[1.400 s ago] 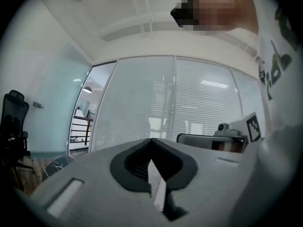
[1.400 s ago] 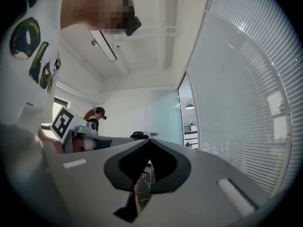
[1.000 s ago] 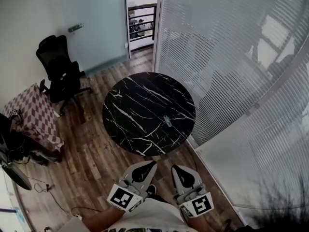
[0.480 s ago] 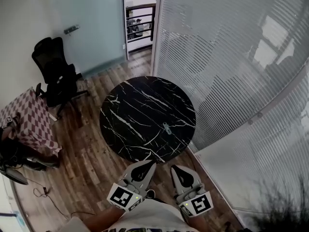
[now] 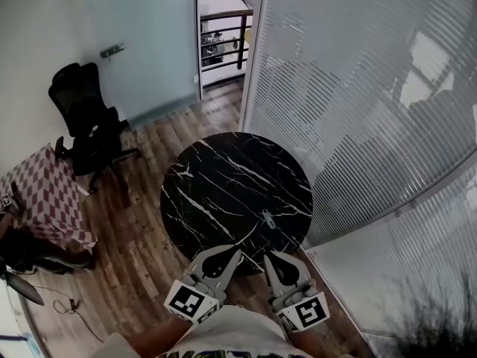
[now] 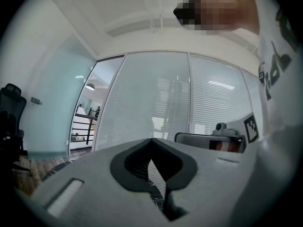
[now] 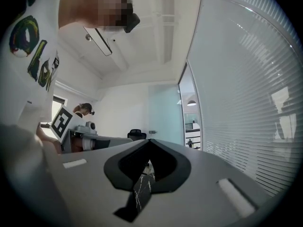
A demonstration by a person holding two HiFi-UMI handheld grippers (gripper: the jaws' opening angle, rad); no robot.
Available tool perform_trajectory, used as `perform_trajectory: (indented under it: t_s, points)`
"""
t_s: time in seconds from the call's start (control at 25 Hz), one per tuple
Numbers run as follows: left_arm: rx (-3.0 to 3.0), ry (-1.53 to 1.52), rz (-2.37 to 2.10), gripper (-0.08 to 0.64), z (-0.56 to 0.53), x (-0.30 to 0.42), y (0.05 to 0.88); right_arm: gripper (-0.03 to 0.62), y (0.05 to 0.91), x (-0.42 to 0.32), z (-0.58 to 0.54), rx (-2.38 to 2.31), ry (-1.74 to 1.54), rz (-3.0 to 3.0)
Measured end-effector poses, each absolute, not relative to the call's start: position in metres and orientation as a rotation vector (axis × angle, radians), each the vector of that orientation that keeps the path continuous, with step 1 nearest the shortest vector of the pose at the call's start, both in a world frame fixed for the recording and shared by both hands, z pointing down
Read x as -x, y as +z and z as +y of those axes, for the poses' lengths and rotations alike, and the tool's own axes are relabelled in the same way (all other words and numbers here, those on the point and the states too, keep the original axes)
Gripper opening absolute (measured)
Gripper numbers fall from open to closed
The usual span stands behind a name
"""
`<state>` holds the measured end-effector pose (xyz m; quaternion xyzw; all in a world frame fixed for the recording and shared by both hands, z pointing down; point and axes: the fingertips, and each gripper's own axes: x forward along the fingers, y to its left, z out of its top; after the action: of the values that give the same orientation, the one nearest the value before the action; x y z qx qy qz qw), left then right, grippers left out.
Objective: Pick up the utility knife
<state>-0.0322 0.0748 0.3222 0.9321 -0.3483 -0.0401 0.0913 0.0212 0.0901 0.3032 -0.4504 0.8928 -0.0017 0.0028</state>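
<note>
Glossy and smooth on the round black marble-look table top (image 5: 223,189), veined in white. Dull grey on the small utility knife (image 5: 268,220), metal or plastic not to be told. Matt brown wood grain across the plank floor (image 5: 141,237). Frosted, finely striped glass along the curved partition wall (image 5: 358,110). Soft woven cloth in the red-and-white checked cover (image 5: 48,196). Black mesh or fabric on the office chair (image 5: 86,118). Smooth matt grey plastic with matt black inlays on the left gripper (image 5: 234,253) and right gripper (image 5: 269,258)
</note>
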Motion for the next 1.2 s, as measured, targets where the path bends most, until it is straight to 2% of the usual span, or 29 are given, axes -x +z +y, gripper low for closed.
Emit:
perform_trajectory:
  t_s: [0.6, 1.2]
  points:
    - [-2.769, -0.095, -0.972, 0.005, 0.005, 0.065, 0.332, 0.003, 0.308, 0.010, 0.020, 1.474, -0.024, 2.772]
    - [-2.730, -0.097, -0.987, 0.005, -0.016, 0.034, 0.332, 0.002, 0.308, -0.018, 0.001, 1.459, -0.040, 2.804]
